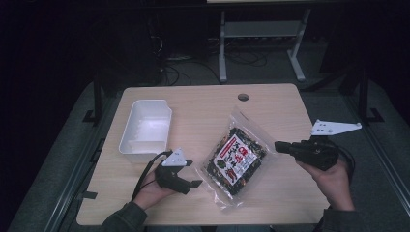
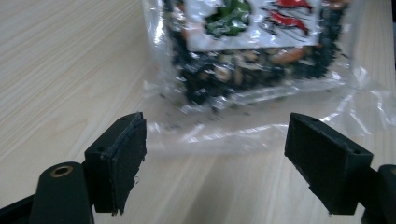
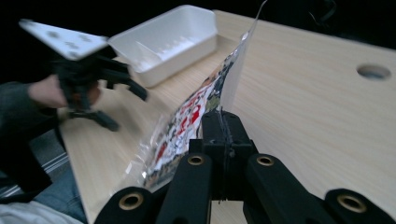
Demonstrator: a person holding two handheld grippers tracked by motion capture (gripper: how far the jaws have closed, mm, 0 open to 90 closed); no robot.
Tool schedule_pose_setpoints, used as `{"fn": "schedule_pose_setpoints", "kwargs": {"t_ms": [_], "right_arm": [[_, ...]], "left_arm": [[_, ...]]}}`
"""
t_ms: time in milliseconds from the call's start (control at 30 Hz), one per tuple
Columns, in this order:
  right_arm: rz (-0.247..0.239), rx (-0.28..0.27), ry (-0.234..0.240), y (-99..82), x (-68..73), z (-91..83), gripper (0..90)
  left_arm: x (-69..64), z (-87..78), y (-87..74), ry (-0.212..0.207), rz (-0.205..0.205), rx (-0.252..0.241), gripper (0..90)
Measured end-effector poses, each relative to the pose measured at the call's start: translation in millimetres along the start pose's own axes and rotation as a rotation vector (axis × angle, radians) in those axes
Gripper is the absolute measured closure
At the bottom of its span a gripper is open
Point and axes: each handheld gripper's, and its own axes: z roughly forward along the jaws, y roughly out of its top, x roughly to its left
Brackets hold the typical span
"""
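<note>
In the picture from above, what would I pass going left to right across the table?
White bin → left claw → clear snack bag → right claw, pinching the bag's right edge.

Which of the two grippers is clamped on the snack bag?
The right gripper: jaws shut on the snack bag edge. The left gripper stands open, short of it.

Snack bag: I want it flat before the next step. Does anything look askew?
Yes. The snack bag is tilted: the right gripper is shut on its clear edge, lifting that side off the table. The left gripper is open near the other edge.
</note>
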Motion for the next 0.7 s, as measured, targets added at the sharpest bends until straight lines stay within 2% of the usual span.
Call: {"fn": "schedule_pose_setpoints", "kwargs": {"t_ms": [67, 167, 200, 233, 267, 300, 367, 433, 500, 533, 633, 700], "right_arm": [[-0.033, -0.002, 0.015, 6.7, 6.4, -2.2, 89.5], [-0.057, -0.014, 0.045, 12.7, 11.9, -2.8, 89.5], [-0.060, -0.020, 0.054, 13.8, 12.2, -2.0, 89.5], [-0.060, -0.020, 0.054, 13.8, 12.2, -2.0, 89.5], [-0.055, -0.032, 0.071, 14.8, 11.2, 0.2, 89.5], [-0.052, -0.036, 0.076, 14.9, 10.7, 0.8, 89.5], [-0.049, -0.043, 0.085, 14.8, 9.9, 2.0, 89.5], [-0.047, -0.052, 0.097, 14.8, 10.0, 2.5, 89.5], [-0.050, -0.055, 0.096, 14.8, 10.5, 3.7, 89.5], [-0.049, -0.055, 0.092, 14.6, 10.2, 4.8, 89.5], [-0.033, -0.059, 0.080, 12.0, 7.8, 8.5, 89.5], [-0.020, -0.069, 0.067, 9.2, 5.8, 10.9, 89.5]], "left_arm": [[3.7, 6.8, 3.0, -0.014, -0.008, -0.003, 20.0], [10.4, 15.1, 7.9, -0.046, -0.031, -0.018, 20.0], [12.8, 17.9, 9.3, -0.064, -0.047, -0.028, 20.0], [12.8, 17.9, 9.3, -0.064, -0.047, -0.028, 20.1], [17.1, 24.4, 11.6, -0.107, -0.080, -0.035, 20.3], [19.2, 27.8, 12.2, -0.131, -0.090, -0.031, 20.0], [20.7, 33.5, 11.7, -0.136, -0.100, -0.025, 20.4], [23.0, 37.3, 10.1, -0.178, -0.112, -0.020, 23.8], [23.5, 38.3, 9.2, -0.212, -0.116, -0.020, 25.4], [23.2, 37.5, 9.3, -0.219, -0.112, -0.022, 29.0], [22.4, 33.6, 8.0, -0.205, -0.088, 0.002, 37.8], [23.5, 29.9, 5.1, -0.218, -0.088, -0.004, 44.4]]}}
